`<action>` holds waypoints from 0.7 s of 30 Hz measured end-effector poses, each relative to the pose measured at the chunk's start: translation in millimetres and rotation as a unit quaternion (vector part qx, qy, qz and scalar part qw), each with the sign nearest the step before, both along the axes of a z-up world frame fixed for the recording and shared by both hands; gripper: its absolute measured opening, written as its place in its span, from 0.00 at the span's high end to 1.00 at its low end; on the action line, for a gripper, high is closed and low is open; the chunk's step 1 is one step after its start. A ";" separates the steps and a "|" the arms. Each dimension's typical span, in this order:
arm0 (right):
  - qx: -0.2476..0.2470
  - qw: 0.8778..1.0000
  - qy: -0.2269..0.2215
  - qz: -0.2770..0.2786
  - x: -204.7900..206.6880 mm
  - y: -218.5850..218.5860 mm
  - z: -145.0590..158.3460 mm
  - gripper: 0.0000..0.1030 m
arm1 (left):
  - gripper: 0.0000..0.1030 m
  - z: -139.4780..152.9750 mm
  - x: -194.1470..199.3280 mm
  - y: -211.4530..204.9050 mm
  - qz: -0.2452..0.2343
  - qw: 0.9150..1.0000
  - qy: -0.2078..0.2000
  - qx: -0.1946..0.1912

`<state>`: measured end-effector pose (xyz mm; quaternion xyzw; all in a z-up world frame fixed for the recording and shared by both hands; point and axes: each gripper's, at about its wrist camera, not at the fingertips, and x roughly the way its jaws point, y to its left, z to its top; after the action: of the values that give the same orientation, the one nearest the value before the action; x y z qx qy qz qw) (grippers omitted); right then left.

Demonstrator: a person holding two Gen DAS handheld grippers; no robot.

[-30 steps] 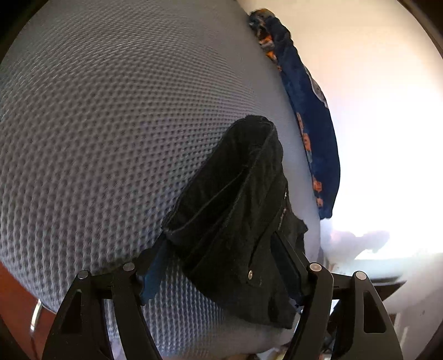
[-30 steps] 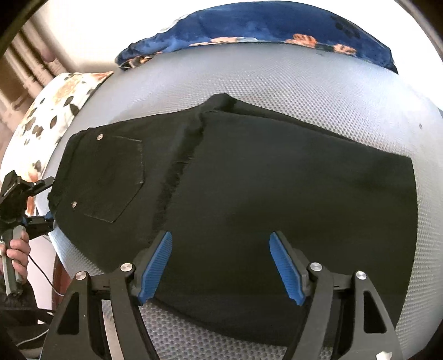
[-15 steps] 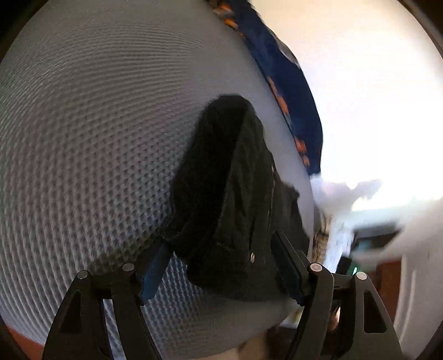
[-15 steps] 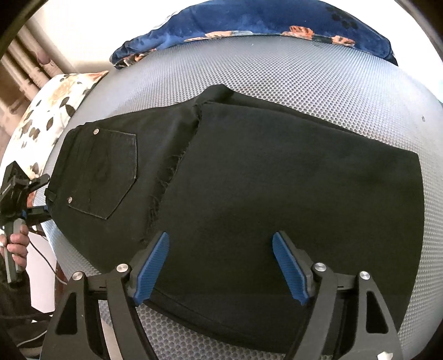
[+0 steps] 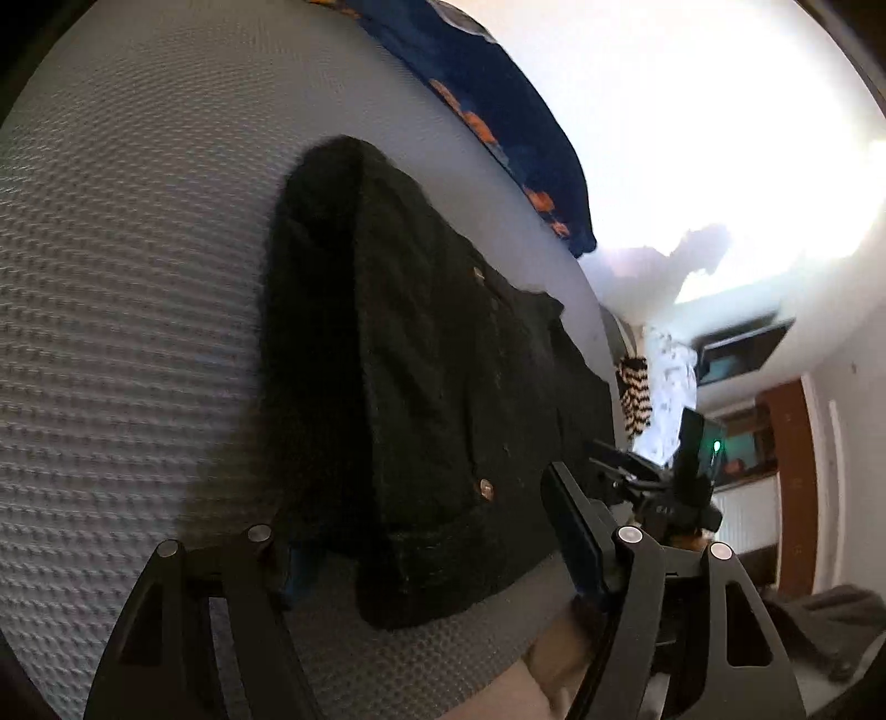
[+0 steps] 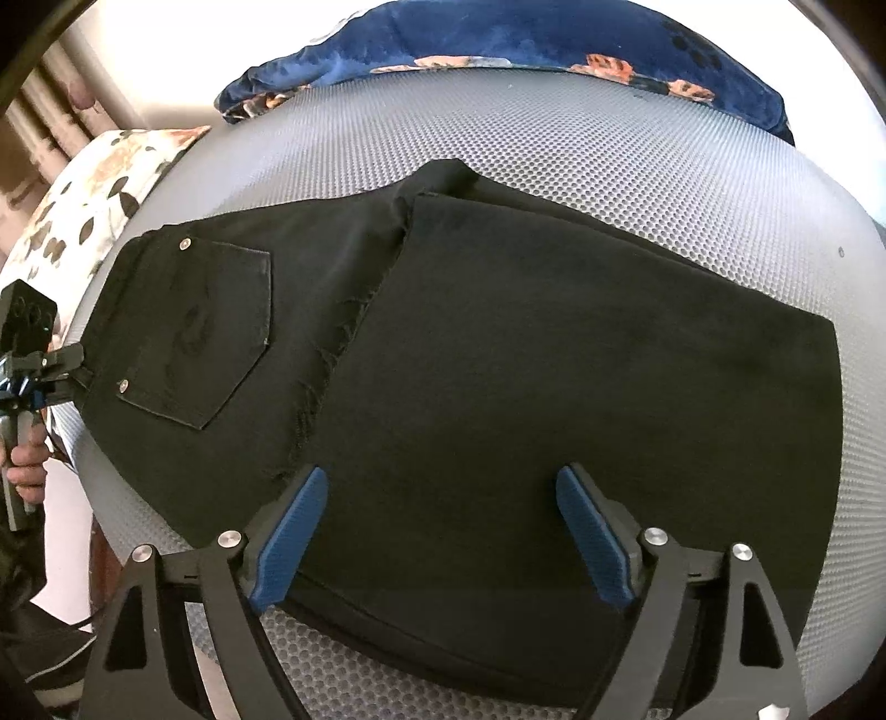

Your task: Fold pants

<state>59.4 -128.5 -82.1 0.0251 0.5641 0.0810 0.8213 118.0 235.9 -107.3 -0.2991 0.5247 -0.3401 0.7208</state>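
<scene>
Black pants (image 6: 526, 354) lie folded on a grey mesh surface (image 6: 609, 166), waistband and back pocket at the left, legs doubled over to the right. My right gripper (image 6: 437, 531) is open, hovering over the pants' near edge, holding nothing. In the left wrist view the pants (image 5: 421, 387) show end-on from the waistband side. My left gripper (image 5: 432, 537) is open with its fingers either side of the waistband end; I cannot tell if they touch it. The left gripper also shows in the right wrist view (image 6: 33, 382) at the waistband.
A dark blue floral cushion (image 6: 498, 39) lies along the far edge of the mesh surface. A white floral pillow (image 6: 94, 188) sits at the far left. In the left wrist view a doorframe (image 5: 797, 487) and room furniture stand beyond the surface's edge.
The left gripper has swung round the waistband end, so the pants now look wider and the room beyond shows. The right gripper has shifted slightly over the pants' near edge.
</scene>
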 end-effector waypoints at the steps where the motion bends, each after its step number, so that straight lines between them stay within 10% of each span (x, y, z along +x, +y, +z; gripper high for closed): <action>1: 0.000 1.000 0.001 0.000 1.1 -0.1 -0.1 0.20 | 0.32 -0.9 0.1 -1.6 0.010 1.000 -0.001 0.002; 9: -0.002 1.000 0.003 -0.001 4.6 -2.3 0.1 0.15 | 0.72 -11.8 -2.9 12.9 0.126 0.991 0.038 0.008; 21: 0.015 0.999 -0.025 -0.020 2.7 -32.7 25.2 0.16 | 0.75 90.2 -22.7 -51.7 0.118 0.983 -0.095 0.101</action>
<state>62.1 -161.2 -56.9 0.0466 0.5417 0.0741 0.8360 95.3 184.2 -17.1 -0.2510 0.4466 -0.2251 0.8288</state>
